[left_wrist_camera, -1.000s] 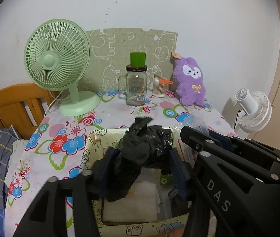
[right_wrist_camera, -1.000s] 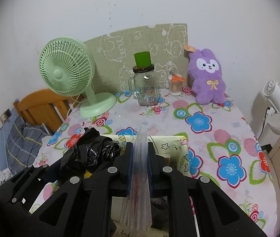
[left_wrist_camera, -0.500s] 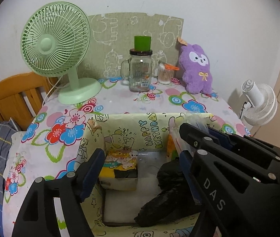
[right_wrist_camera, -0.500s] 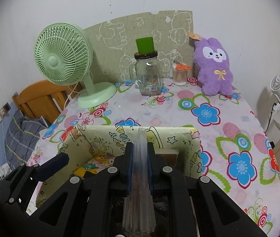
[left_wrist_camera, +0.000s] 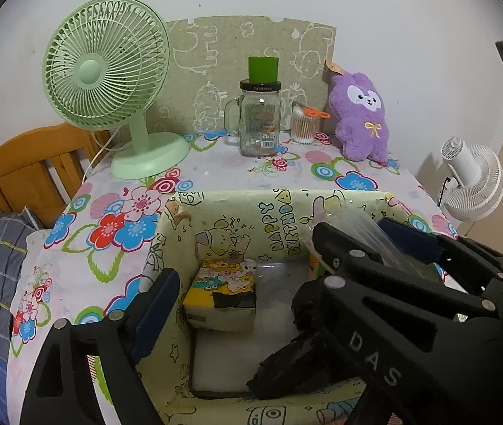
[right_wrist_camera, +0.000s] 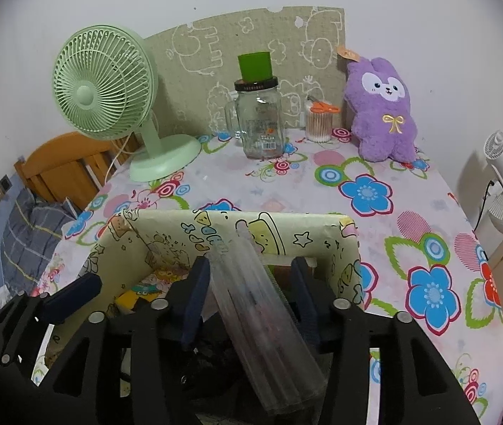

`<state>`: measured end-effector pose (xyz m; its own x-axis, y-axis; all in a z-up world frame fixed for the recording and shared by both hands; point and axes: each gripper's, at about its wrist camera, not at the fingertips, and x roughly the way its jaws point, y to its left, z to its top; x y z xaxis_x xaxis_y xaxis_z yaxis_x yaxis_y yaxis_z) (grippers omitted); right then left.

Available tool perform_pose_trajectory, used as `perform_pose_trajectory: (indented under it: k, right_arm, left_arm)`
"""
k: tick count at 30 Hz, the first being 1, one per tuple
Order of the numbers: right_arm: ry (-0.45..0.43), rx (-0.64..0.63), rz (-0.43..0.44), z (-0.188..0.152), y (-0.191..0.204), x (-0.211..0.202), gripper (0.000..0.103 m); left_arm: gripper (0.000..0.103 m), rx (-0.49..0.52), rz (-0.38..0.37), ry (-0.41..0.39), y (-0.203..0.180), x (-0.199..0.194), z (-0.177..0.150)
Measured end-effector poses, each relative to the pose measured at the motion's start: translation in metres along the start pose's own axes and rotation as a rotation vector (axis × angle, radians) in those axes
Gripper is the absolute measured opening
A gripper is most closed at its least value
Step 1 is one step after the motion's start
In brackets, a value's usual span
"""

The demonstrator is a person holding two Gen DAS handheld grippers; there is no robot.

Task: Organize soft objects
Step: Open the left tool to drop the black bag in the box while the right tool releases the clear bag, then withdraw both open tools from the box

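Both tongs were spreading over the yellow cartoon-printed box: the left tongs above the crumpled black plastic bag lying inside, the right tongs around a tilted clear plastic packet, no longer pinched.

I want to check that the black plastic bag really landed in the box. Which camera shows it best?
The left wrist view: the black plastic bag lies crumpled on the floor of the yellow cartoon box, clear of the opening left tongs. In the right wrist view only a dark scrap shows behind the tongs and the clear bag stack.
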<state>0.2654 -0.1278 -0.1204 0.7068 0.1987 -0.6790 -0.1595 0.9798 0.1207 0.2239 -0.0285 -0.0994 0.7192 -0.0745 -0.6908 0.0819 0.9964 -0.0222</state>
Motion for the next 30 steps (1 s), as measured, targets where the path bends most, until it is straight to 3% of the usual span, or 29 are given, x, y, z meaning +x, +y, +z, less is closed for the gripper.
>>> perform_pose_trajectory:
  k: [3, 10, 30]
  right_arm:
    - [-0.019, -0.021, -0.016, -0.001, 0.002, -0.008, 0.07]
    - [-0.057, -0.058, -0.048, 0.0, 0.005, -0.029, 0.081]
    - [-0.176, -0.069, -0.078, -0.007, 0.013, -0.102, 0.09]
  left_arm:
    - [0.092, 0.005, -0.003, -0.011, -0.001, -0.006, -0.001]
    - [0.095, 0.007, -0.002, -0.026, -0.003, -0.019, -0.002]
    - [0.099, 0.027, -0.021, -0.118, -0.015, -0.076, -0.007]
